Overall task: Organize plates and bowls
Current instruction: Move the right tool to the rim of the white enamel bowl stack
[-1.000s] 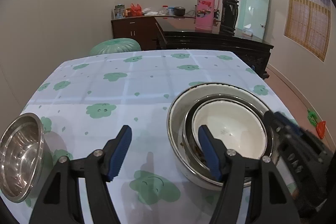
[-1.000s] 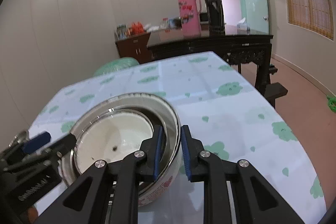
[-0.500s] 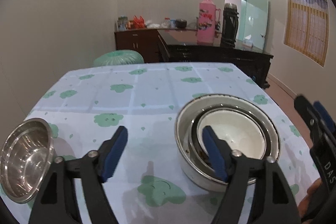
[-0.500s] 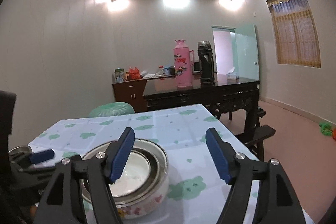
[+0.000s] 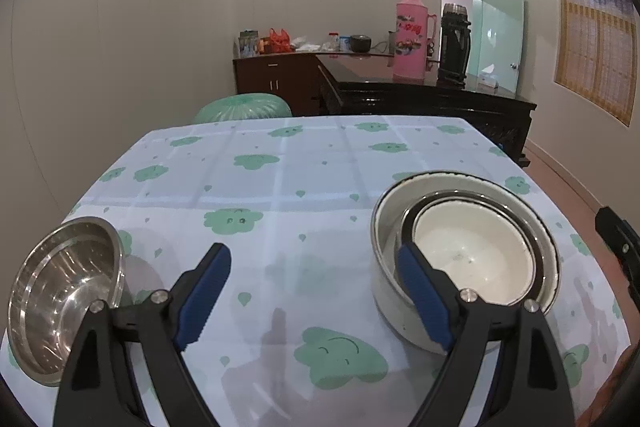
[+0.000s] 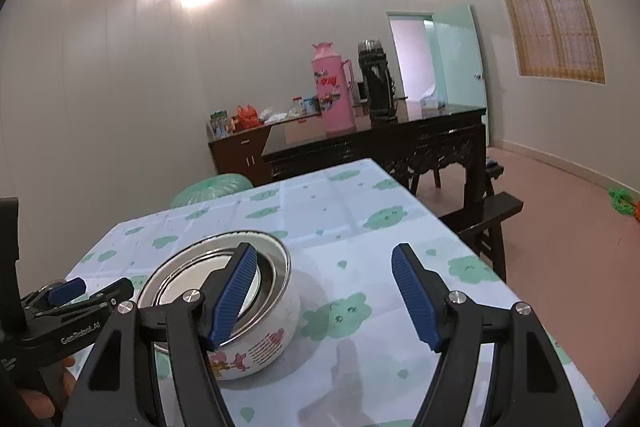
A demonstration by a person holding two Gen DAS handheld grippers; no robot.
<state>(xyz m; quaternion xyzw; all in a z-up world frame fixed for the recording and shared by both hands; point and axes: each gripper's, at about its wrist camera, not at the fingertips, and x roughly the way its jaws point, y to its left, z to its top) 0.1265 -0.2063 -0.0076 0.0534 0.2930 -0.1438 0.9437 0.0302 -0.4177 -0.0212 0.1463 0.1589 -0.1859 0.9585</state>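
The nested bowls point(image 5: 464, 247) sit on the table point(image 5: 280, 187), a white bowl point(image 5: 472, 259) inside a steel one, inside an enamel bowl point(image 6: 256, 347) with pink flowers. The left gripper point(image 5: 316, 291) has just been opening; its jaws stand wide with nothing between them, the right pad in front of the stack's near rim. A lone steel bowl point(image 5: 60, 295) lies tilted to its left. The right gripper point(image 6: 324, 295) is spread apart and empty above the cloth, the stack just behind its left pad. Beyond the table stand a green stool point(image 5: 244, 107), a dark sideboard point(image 6: 380, 143), a pink flask point(image 6: 332, 91) and a bench point(image 6: 488, 211).
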